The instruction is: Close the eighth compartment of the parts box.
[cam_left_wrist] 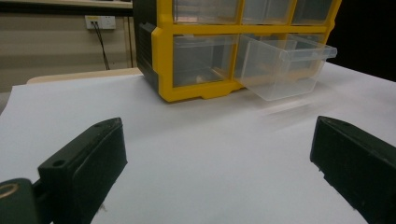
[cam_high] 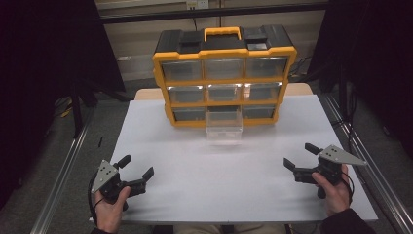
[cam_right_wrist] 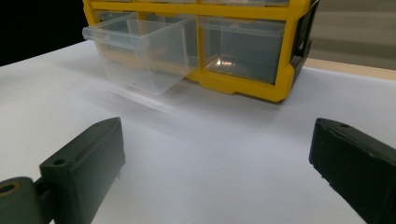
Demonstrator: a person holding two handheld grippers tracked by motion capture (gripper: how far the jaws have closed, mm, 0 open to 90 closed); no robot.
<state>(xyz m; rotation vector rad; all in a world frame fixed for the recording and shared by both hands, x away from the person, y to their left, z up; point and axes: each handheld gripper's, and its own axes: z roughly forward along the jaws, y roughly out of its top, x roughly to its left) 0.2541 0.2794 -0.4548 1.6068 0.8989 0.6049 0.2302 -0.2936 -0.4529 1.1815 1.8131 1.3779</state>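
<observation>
White table (cam_high: 195, 170), yellow drawer cabinet (cam_high: 224, 53) on it (far edge)

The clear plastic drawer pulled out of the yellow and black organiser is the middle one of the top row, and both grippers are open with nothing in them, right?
Not quite. The clear plastic drawer pulled out of the yellow and black organiser is the middle one of the bottom row, as the high view shows. The rest holds: the left gripper and right gripper are open with nothing in them.
</observation>
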